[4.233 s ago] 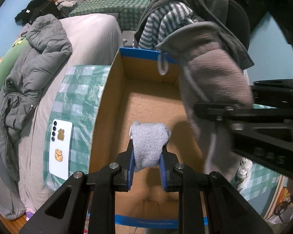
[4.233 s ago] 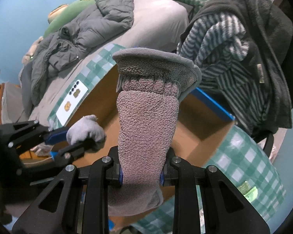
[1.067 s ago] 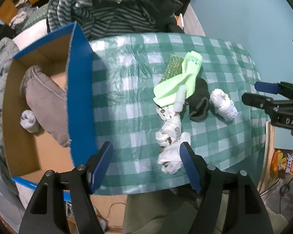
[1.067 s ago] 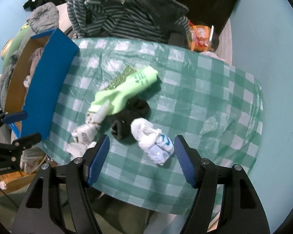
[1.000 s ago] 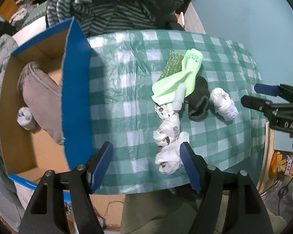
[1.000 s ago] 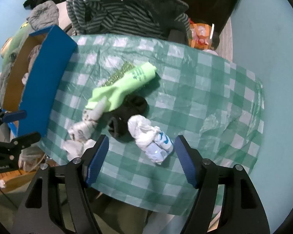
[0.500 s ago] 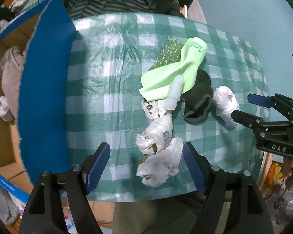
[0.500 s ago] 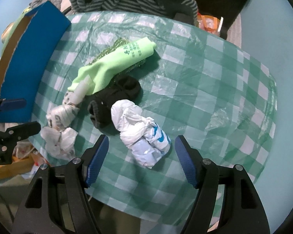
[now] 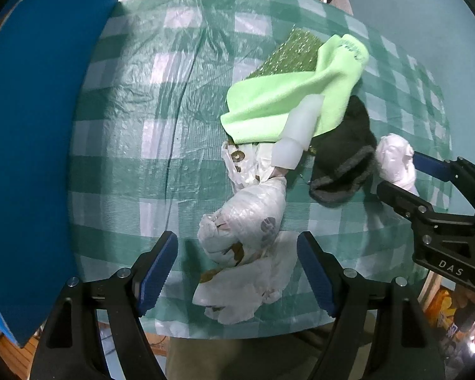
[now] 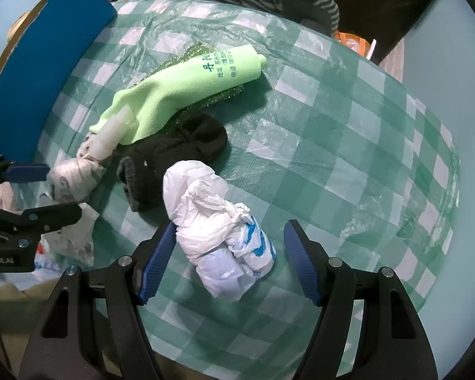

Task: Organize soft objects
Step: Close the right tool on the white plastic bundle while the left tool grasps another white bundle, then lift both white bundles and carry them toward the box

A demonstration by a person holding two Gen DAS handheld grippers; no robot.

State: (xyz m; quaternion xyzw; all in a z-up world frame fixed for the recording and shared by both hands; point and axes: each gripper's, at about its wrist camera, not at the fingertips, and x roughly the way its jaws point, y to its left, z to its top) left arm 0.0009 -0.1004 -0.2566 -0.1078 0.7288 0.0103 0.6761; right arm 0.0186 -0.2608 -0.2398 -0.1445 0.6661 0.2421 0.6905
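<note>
**Q:** Two grippers are descending over the table [image 10: 380, 101]; what is each one addressing?

**A:** The left gripper [image 9: 237, 270] is standing wide, its jaws having just been opening, with nothing pressed between the pads. It is straddling a knotted printed plastic bag [image 9: 247, 221] lying at the table's near edge. The right gripper [image 10: 229, 261] is also standing wide and empty, bracketing a white bag bundle with blue print [image 10: 221, 237], likewise near the near edge.

**Q:** Where are the other soft objects lying?

**A:** A lime-green cloth [image 10: 180, 95] is resting over a glittery green scourer [image 9: 289, 52] toward the table's middle, and a dark sock [image 10: 171, 155] is lying between the cloth and the white bundle, touching both. The blue-walled box [image 9: 31, 126] is standing at the table's left edge.

**Q:** How should the grasp be made well?

**A:** Judging from the layout, each gripper should be sinking until the pads are flanking the bundle's thickest part, then closing firmly, since thin film is likely slipping from a shallow pinch. The left pads should be avoiding the loose bag tail [image 9: 240, 291] hanging past the edge; the right should be keeping clear of the sock.
</note>
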